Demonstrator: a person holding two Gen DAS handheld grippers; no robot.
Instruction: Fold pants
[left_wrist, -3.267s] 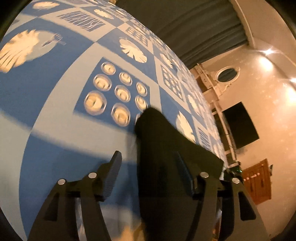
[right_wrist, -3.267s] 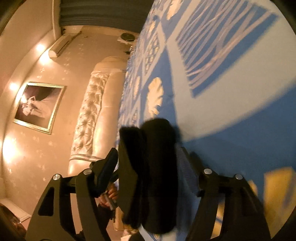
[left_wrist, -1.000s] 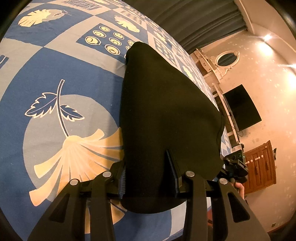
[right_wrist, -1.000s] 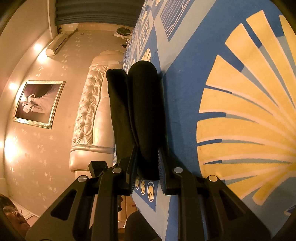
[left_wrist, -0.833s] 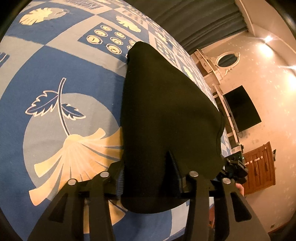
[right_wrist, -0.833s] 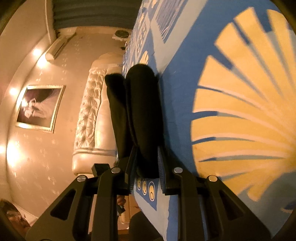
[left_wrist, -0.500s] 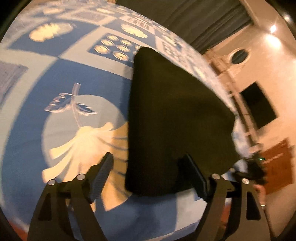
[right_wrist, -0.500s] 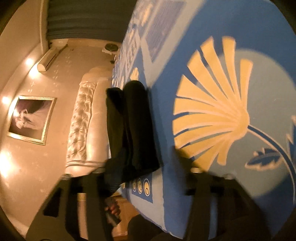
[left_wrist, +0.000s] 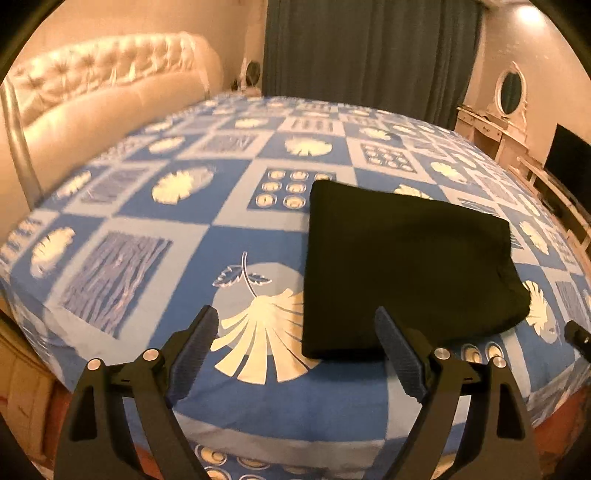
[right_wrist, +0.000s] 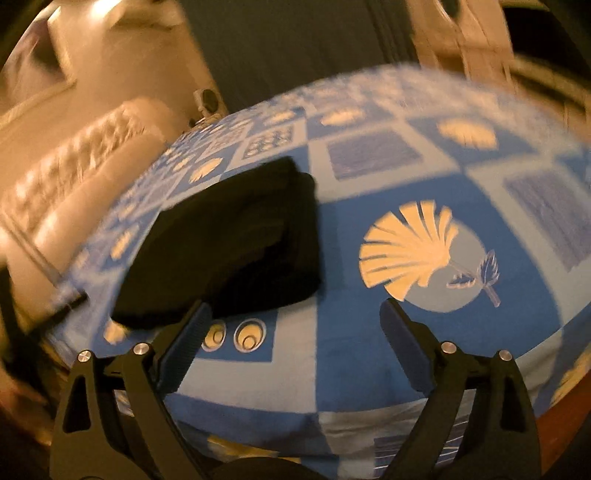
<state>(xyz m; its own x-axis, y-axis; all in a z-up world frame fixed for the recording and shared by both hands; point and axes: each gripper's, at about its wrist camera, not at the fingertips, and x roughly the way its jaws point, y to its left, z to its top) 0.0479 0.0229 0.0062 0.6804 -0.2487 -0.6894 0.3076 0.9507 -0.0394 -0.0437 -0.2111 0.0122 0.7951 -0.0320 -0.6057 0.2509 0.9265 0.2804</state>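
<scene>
Pants: black folded pants of soft matte cloth (left_wrist: 402, 266), a flat, roughly square bundle lying on the bed near its front edge; in the right wrist view (right_wrist: 229, 247) stacked layers show at the bundle's right side.
Bedspread: blue and pale-blue checked bedspread of smooth cotton-like cloth (left_wrist: 192, 236), printed with cream shells, leaves and ringed circles; one large cream fan-shell print (left_wrist: 262, 332) lies just left of the pants, partly under their edge.
Left gripper: black plastic left gripper with ribbed blue-grey pads (left_wrist: 297, 350), jaws spread wide, holding nothing, apart from the cloth; its right finger overlaps the pants' near corner in view only.
Right gripper: black plastic right gripper (right_wrist: 295, 332), jaws likewise wide apart and empty, the pants up and left of it.
Headboard: cream tufted leather headboard (left_wrist: 110, 85), buttoned and padded, along the bed's left side.
Curtain: dark grey pleated curtain (left_wrist: 369, 55) behind the bed.
Hard to make out: the right wrist view is motion-blurred, so the far room and the bedspread's edges are smeared; the pants' folds are lost in their blackness.
</scene>
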